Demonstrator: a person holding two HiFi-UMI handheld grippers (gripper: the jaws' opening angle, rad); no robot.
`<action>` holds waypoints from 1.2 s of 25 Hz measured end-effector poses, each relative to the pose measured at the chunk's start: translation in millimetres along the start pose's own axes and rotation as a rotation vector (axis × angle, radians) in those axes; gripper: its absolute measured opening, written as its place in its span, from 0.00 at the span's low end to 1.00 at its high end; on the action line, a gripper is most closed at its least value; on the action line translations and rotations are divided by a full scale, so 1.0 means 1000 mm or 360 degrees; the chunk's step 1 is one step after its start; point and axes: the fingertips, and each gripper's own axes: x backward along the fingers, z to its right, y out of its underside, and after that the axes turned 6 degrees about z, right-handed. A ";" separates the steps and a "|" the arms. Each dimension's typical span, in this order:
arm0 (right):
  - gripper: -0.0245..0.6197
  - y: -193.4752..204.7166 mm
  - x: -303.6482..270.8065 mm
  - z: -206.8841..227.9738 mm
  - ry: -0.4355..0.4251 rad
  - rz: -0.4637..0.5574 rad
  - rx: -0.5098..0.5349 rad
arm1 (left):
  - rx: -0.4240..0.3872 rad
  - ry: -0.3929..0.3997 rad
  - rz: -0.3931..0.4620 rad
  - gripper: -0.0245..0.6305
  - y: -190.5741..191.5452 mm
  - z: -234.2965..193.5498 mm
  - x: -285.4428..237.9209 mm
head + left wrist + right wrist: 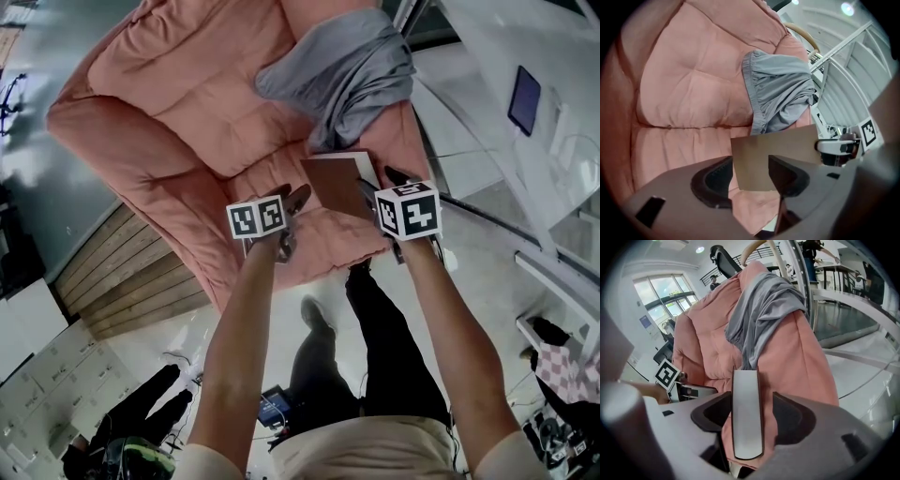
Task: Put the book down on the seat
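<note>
A brown-covered book rests on the front of the pink padded seat. My right gripper is open around its near edge. In the right gripper view the book's white page edge stands between the pads, with pink cushion showing in the gap on the right. My left gripper is open at the book's left side. In the left gripper view the brown cover lies just beyond the left gripper, and its right finger overlaps the cover. A grey cloth is draped over the chair back.
The pink chair fills the upper middle of the head view. Wooden flooring lies to its left, and white tables and metal rails to its right. The person's legs stand on glossy floor below the seat's front edge.
</note>
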 end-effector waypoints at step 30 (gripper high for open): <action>0.05 -0.164 0.289 -0.166 -0.0158 0.0809 0.0304 | -0.0683 0.0541 0.0747 0.17 -0.151 0.260 0.326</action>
